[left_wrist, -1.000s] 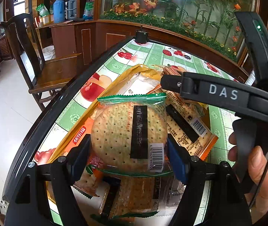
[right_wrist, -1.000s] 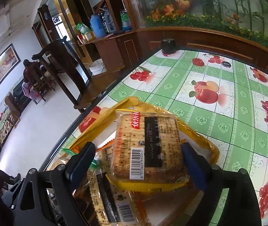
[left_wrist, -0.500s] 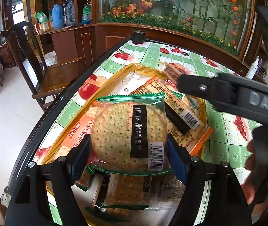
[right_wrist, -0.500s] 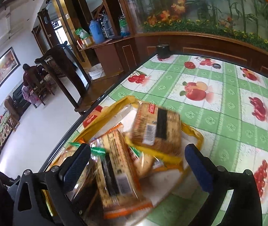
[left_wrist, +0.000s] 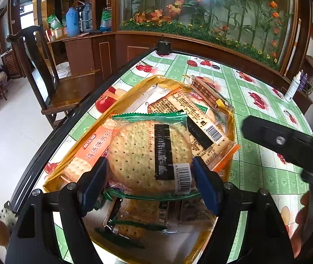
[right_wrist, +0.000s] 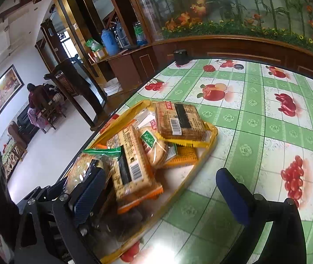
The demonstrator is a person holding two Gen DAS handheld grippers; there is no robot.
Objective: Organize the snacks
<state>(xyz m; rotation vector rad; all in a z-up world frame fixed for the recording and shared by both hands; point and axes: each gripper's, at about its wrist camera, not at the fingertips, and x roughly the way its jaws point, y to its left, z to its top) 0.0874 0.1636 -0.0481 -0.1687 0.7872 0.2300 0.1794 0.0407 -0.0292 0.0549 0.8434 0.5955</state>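
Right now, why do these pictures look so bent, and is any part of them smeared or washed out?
Left wrist view: the fisheye lens bows the table edge; the round cracker pack in the left claw is sharp. Right wrist view: same bowing, the long cracker pack near the lens is smeared, and white glare washes out the tablecloth at the bottom.

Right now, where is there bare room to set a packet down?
Free: the green cloth right of the yellow tray, out to the far edge. Crowded: the tray itself, packets piled, and the left tool grips a round cracker pack.
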